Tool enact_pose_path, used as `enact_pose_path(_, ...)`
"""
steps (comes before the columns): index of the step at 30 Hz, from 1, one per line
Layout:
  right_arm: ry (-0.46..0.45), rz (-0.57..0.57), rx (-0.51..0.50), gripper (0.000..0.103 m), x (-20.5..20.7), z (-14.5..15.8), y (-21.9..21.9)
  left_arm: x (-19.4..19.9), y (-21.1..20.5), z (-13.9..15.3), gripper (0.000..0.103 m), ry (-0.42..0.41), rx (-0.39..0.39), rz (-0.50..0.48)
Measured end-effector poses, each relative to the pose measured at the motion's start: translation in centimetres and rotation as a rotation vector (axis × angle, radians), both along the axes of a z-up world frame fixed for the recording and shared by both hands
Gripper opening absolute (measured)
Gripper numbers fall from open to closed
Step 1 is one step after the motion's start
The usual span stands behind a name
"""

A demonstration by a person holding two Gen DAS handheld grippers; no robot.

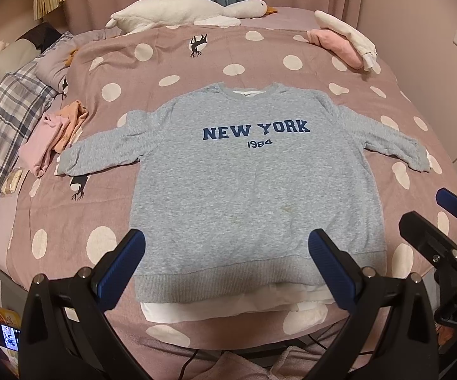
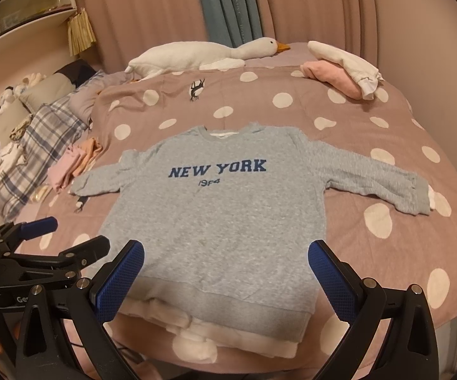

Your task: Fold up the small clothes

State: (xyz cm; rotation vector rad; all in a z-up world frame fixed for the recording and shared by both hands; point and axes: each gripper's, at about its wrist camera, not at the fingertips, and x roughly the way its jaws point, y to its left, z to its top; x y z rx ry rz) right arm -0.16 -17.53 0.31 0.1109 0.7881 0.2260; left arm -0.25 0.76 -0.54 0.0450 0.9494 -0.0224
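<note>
- The grey sweatshirt (image 1: 253, 186) lies flat and face up on the bed (image 1: 171, 63), sleeves spread to both sides, lettering toward me and hem at the near edge; a white layer shows from under that hem.
- My left claw (image 1: 226, 269) hovers just short of the sweatshirt's hem, jaws spread wide, gripping nothing.
- My right claw (image 2: 226, 272) sits the same way beside it, wide open and empty, also just near the hem.
- Far from the sweatshirt at the bed's back edge rest a plush goose (image 1: 190, 12) and a pink and white bundle (image 1: 345, 42); left of its left sleeve is a small stack of folded clothes (image 1: 54, 139).
- I judge folding has not started: the garment is laid out, no crease made.
- Next I would need each claw to close on a sleeve or shoulder edge and bring it across the chest, pinching only this garment's cloth and not the bedcover.
</note>
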Motion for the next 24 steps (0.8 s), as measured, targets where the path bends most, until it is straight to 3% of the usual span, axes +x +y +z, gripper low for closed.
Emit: enact_pose_path(24,0.002,0.001,-0.002,0.102,0.04,0.1,0.04,0.25,-0.32,-0.14,0.103,0.004,0.001,-0.007)
